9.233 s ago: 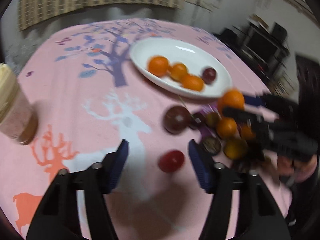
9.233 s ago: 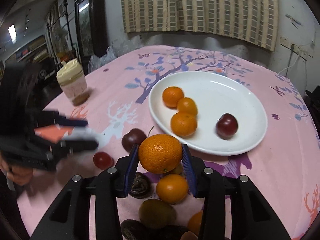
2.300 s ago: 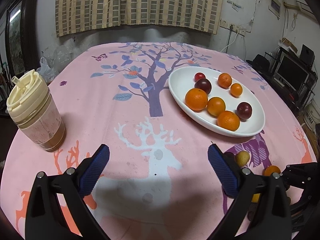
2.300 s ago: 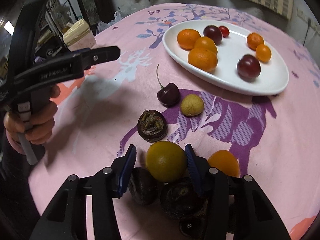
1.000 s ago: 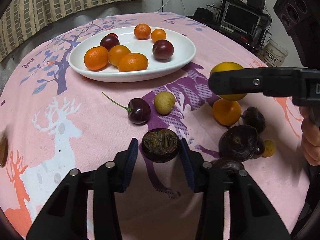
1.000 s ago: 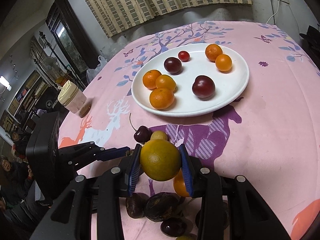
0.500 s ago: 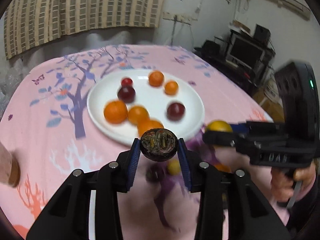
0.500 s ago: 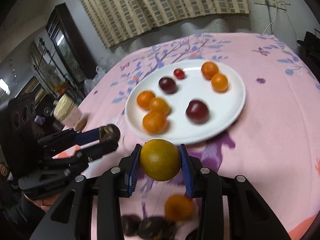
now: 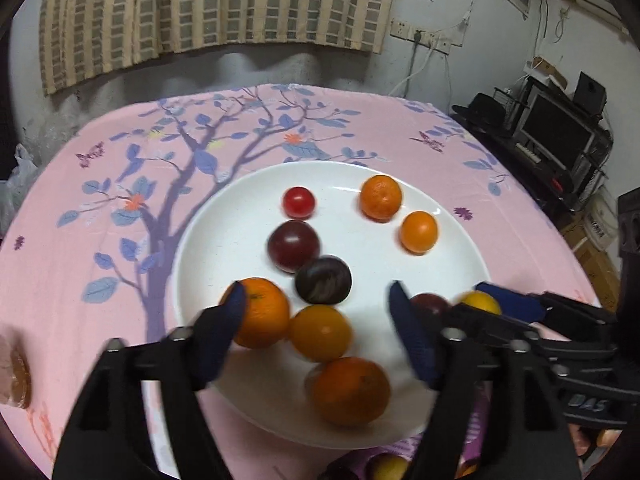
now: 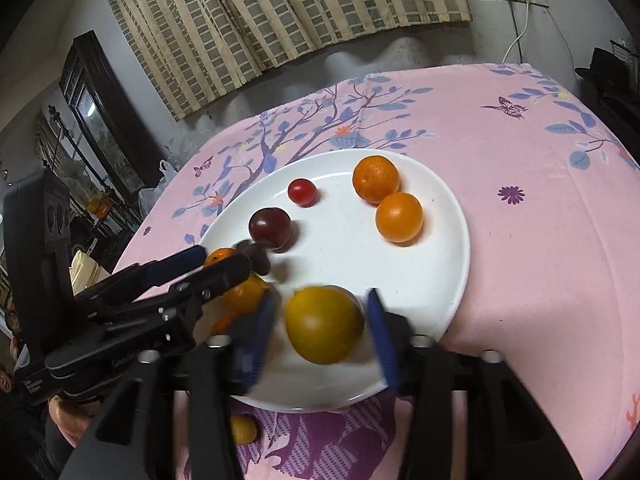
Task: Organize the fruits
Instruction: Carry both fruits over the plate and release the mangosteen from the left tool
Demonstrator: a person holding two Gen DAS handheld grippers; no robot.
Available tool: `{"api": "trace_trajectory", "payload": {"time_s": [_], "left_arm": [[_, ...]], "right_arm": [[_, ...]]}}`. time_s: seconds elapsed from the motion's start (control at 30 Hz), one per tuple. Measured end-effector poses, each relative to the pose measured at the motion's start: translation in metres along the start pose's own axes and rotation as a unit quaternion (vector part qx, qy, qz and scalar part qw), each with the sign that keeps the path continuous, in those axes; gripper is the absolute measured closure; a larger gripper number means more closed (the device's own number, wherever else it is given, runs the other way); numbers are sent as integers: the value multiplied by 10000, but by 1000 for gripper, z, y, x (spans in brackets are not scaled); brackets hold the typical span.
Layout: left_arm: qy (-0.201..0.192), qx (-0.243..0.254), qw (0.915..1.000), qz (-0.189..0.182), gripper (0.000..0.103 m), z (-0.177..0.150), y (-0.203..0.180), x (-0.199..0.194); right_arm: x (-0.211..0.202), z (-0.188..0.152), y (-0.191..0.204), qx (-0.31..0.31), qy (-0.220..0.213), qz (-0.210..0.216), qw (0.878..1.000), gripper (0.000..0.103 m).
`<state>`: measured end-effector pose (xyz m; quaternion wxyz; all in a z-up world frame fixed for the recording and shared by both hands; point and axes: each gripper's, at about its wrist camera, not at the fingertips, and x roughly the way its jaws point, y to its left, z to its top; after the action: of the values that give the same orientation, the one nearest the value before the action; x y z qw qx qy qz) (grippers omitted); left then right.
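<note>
Blurring hides whether right claw [image 10: 322, 332] grips yellow-green fruit [image 10: 325, 330].

Right tongs [image 10: 322, 336] motion-blurred; can't tell if pads touch the yellow-green orange [image 10: 325, 330]. Left tongs [image 10: 224, 262] cover the plate's [image 10: 452, 216] left-side oranges. Fruit on the bench [image 9: 60, 280] cut off at bottom edge. Jar [image 9: 14, 374] mostly out of frame.

Assorted fruits [image 9: 320, 332], seemingly loose, on plate [image 9: 452, 236]
</note>
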<state>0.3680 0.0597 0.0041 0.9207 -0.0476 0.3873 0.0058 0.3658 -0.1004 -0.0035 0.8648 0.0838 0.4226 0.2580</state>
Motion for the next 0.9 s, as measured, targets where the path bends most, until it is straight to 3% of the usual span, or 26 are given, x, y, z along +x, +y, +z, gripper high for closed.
{"api": "trace_trajectory", "payload": {"time_s": [0.1, 0.17, 0.27, 0.37, 0.43, 0.53, 0.63, 0.9], "left_arm": [[-123, 40, 9998, 171, 18, -1, 5, -16], [-182, -37, 9995, 251, 10, -2, 12, -29], [-220, -272, 9987, 379, 9, -8, 26, -45], [-18, -418, 9971, 628, 8, -19, 42, -50], [104, -487, 9962, 710, 8, -32, 52, -50], [187, -512, 9945, 895, 8, -53, 66, -54], [180, -634, 9940, 878, 8, -68, 79, -65], [144, -945, 9934, 639, 8, -83, 94, -87]], "right_arm": [[-17, -3, 7, -133, -215, 22, 9997, 45], [-28, -9, 14, -286, -316, -10, 9991, 44], [-39, -17, 29, -573, -266, 10, 9980, 44], [-34, -32, 54, -1250, 314, -134, 9916, 42], [-22, -50, 70, -1723, 821, -257, 9813, 42], [-4, -69, 85, -2166, 1228, -349, 9679, 44], [9, -77, 91, -2327, 1450, -379, 9609, 56], [18, -82, 102, -2495, 1415, -670, 9556, 56]]}}
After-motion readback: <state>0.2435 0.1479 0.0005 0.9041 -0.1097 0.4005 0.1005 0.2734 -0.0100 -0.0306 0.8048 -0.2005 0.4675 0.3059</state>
